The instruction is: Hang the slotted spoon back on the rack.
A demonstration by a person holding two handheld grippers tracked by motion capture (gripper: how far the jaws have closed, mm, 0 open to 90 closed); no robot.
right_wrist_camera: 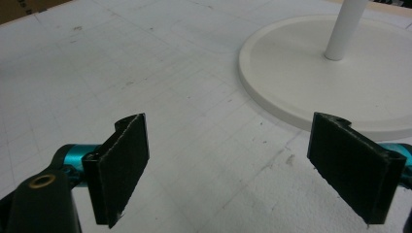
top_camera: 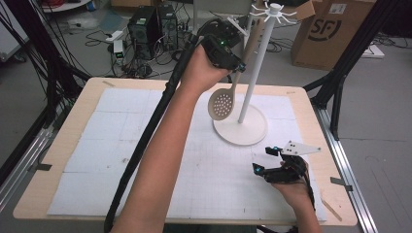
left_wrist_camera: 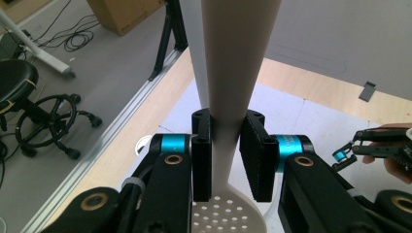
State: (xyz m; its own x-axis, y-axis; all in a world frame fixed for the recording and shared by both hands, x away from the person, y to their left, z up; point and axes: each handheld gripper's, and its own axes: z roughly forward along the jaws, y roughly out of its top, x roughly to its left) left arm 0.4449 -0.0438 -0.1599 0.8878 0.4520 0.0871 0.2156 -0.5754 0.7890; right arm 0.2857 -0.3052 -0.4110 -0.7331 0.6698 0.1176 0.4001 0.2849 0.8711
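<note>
Overhead, left tool clamping skimmer beside stand pole.

**Layout: table, stand, spoon, grippers**

Mat lies on table, covering most of it. Stand sits on mat at approx 1 o'clock from table ctr. Slotted spoon hangs off the mat, just beside the pole at its 9 o'clock, bowl end down. Left gripper is at spoon's handle, 12 o'clock of bowl, handle btwn its jaws. Right gripper rests on mat at 6 o'clock from stand base, near it. Boxes and computers on floor beyond table's far edge.
</note>
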